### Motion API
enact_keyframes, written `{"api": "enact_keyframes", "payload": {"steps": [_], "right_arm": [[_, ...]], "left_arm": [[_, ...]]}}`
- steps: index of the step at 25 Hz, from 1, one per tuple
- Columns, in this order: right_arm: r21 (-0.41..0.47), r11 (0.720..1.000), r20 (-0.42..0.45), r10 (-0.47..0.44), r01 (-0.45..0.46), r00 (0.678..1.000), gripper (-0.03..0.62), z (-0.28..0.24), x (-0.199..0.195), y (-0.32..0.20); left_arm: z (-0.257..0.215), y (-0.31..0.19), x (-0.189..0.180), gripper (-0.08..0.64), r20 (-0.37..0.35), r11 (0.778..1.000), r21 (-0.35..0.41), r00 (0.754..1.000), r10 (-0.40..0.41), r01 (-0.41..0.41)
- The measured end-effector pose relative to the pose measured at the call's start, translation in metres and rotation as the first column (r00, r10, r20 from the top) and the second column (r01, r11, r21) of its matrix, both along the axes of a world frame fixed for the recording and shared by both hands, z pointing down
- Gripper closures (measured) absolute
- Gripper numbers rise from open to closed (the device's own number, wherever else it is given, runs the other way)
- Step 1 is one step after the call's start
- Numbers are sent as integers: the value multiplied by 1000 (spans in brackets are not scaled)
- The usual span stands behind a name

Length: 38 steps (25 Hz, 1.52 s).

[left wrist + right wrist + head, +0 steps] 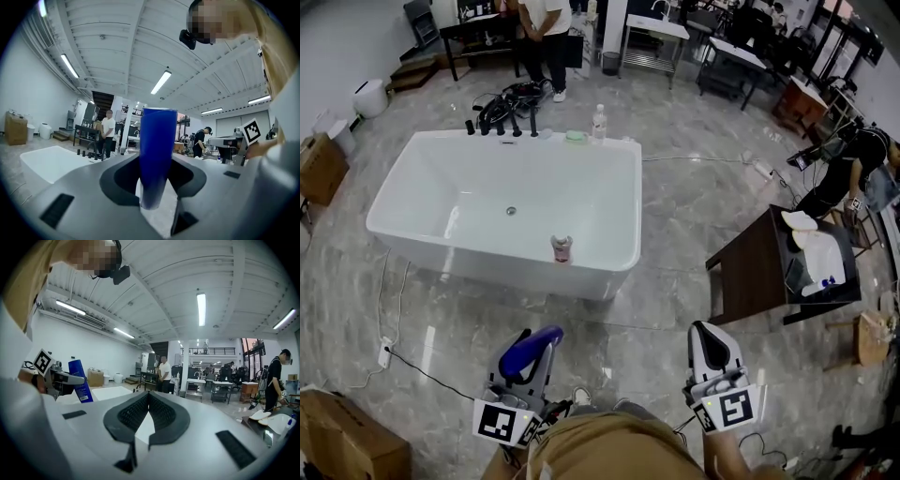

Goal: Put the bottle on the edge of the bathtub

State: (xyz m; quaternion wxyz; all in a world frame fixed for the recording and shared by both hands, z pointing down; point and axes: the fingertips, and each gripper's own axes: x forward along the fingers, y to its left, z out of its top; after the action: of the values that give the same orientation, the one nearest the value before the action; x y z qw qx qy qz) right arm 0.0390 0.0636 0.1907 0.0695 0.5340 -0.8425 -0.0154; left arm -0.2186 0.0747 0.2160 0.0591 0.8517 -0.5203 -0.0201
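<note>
My left gripper is shut on a blue bottle, low in the head view, on the floor side of the white bathtub. In the left gripper view the blue bottle stands upright between the jaws of the left gripper, and the bathtub lies ahead at the left. My right gripper hovers beside it, shut with nothing held. In the right gripper view the right gripper has its dark pads pressed together, with the blue bottle at the left.
On the tub's near rim sits a small pink and white container. At the far rim are a clear bottle, a green item and black tap fittings. A dark table stands right, cardboard boxes left, a person behind.
</note>
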Motion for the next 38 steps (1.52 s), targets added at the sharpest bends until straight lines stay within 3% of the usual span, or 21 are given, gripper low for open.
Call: {"api": "enact_keyframes", "payload": {"steps": [7, 16, 23, 38], "right_arm": [[15, 1000, 21, -17, 17, 1000, 588, -7, 23, -17], [63, 984, 49, -167, 164, 985, 588, -25, 34, -73], [19, 969, 68, -248, 247, 966, 588, -3, 42, -94], [-68, 960, 11, -272, 272, 962, 588, 51, 49, -130]], "left_arm": [[-11, -13, 26, 402, 10, 1000, 17, 1000, -12, 12], [-29, -33, 58, 402, 50, 992, 50, 992, -120, 118], [-20, -50, 81, 402, 82, 986, 25, 983, -167, 165], [35, -111, 97, 402, 93, 985, -23, 982, -165, 168]]}}
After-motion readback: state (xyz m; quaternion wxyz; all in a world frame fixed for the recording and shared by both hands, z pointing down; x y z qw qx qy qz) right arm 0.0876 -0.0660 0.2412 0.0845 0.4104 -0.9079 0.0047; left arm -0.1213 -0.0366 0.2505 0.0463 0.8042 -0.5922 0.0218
